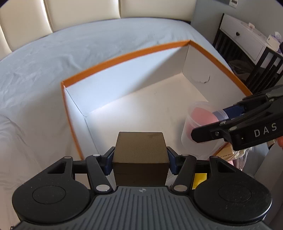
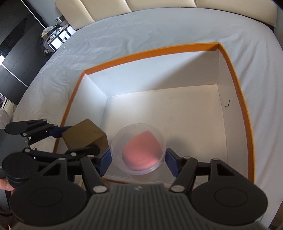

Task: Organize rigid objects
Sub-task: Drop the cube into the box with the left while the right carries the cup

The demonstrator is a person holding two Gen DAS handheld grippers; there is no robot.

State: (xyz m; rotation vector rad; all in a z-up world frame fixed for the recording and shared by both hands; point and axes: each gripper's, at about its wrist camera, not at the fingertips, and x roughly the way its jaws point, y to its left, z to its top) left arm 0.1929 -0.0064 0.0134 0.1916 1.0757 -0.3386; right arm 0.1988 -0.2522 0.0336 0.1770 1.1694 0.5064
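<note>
Bedsheet [image 2: 123,40], pale grey and lightly creased, covers the bed and carries a large open box [image 1: 122,59] with an orange rim and smooth white walls and floor; its inside shows only a small dark scuff on the right wall. A padded cream headboard [image 1: 79,12] stands beyond the sheet's far edge.

The left gripper [image 1: 140,159] holds a brown cube-shaped box [image 1: 140,146] with a matte cardboard look, square between its blue pads [image 1: 107,164], the jaws clamped on its two side faces. The cube hangs over the big box's near left corner, above the rim, not touching the floor.

The right gripper [image 2: 138,158] has its jaws pressed against opposite sides of a round clear plastic container [image 2: 138,150], translucent and thin-walled, with a soft-looking pink rounded piece [image 2: 141,152] inside. The container sits over the box's near edge, just right of the cube and close to it; whether it rests on the floor cannot be told.
</note>
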